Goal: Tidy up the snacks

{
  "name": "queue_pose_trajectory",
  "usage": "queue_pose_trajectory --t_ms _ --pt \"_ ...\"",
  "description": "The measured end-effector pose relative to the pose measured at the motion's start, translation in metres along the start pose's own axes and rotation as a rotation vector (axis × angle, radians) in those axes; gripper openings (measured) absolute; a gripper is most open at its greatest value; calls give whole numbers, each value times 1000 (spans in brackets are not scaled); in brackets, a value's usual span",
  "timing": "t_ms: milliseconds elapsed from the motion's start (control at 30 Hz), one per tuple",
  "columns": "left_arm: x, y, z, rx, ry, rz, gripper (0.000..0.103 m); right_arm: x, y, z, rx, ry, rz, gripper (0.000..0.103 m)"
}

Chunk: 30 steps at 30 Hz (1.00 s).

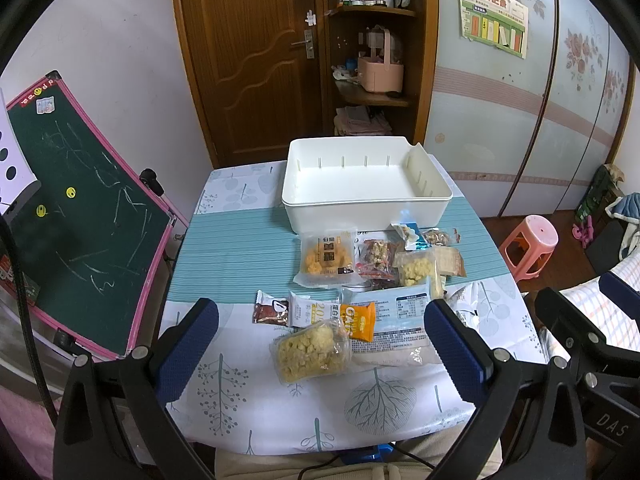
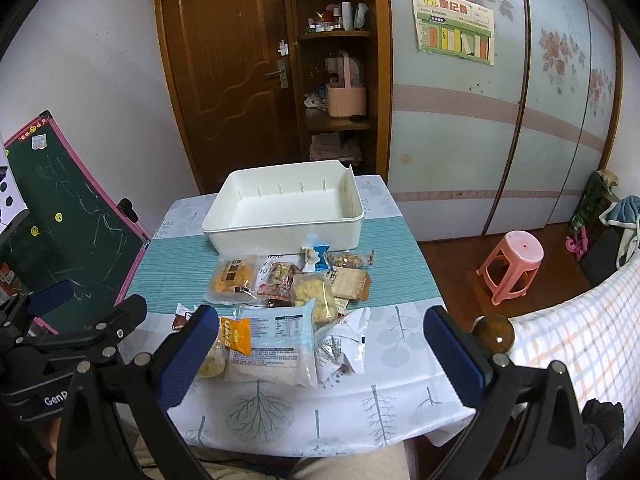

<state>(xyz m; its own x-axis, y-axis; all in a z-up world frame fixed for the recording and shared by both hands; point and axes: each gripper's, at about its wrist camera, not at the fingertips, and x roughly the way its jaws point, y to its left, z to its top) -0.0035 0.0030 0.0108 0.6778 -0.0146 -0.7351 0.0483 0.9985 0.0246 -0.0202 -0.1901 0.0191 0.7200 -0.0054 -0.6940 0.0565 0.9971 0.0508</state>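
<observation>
White bin [image 1: 366, 200] long axis across tabletop's far edge, snack packets [image 1: 360, 284] mid-table, left gripper [image 1: 320, 332] and right gripper [image 2: 320, 340] both spread wide, empty

Two wrist fisheyes, both aimed across the tabletop [image 1: 224, 248] from its near edge.

The white bin [image 1: 366, 184] is seen at 12 o'clock from the left view and 11 o'clock from the right; snacks, door and wardrobe are shared by both.

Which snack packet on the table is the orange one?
The small orange packet printed OATS, in the near row between the white bar wrapper and the big pale blue bag. No other wrapper is solid orange.
</observation>
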Motion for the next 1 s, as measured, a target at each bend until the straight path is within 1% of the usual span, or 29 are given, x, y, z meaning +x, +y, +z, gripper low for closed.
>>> queue_pose_trajectory --t_ms 300,433,533,600,733,833,900,1000 --pt "0 -1 0 1 3 -3 102 0 -1 0 -2 -2 -1 103" --pt "5 -1 1 13 26 -25 102 0 -2 -1 -5 -1 1 103" --pt "11 -2 -3 29 33 -22 102 1 -5 1 -11 -4 -13 103" --pt "16 -3 -4 42 33 -15 102 3 -8 3 -17 0 -21 103" --pt "28 1 -6 57 38 -25 102 12 -11 1 -28 18 -31 103" --pt "40 3 -7 81 34 -4 102 22 -12 -1 -34 38 -26 103" --pt "48 4 -8 91 48 -3 102 29 -13 -4 -36 49 -28 103" --pt "65 8 -10 98 88 -34 102 41 -12 -9 -44 65 -28 103"
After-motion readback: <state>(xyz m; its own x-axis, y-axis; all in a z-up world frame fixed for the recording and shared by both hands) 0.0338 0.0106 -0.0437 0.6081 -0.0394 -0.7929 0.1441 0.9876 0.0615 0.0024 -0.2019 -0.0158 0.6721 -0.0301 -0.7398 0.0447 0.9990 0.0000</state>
